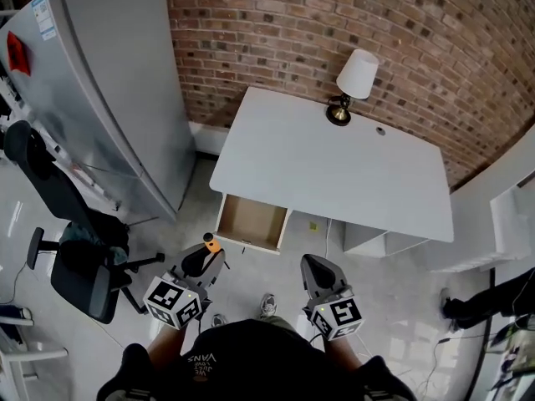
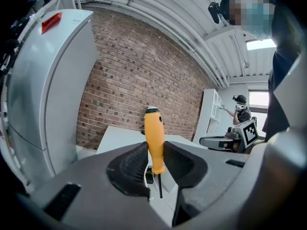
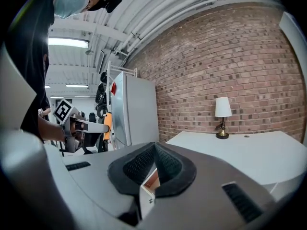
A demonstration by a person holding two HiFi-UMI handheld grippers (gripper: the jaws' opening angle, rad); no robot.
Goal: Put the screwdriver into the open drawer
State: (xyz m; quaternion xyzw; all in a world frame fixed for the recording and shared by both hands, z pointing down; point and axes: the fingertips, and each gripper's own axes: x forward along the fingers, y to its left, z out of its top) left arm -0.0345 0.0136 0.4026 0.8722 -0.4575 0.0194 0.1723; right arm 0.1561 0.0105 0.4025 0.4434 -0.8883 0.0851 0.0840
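Only readable bit is "VANS" on the person's black cap (image 1: 219, 351), bottom centre of the head view. The white and blue sticker (image 1: 43, 15) on the tall grey fridge (image 1: 125, 90), upper left, is too small.

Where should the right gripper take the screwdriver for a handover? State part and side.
Probably the free upper half of its orange handle, from above: the screwdriver stands upright in the left gripper, clamped low on the handle, shaft pointing down below the jaws.

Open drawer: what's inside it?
Head view: the drawer shows only a bare wooden bottom, nothing in the visible part. Its rear runs under the desk top, so that is hidden. The screwdriver is clamped in the left gripper.
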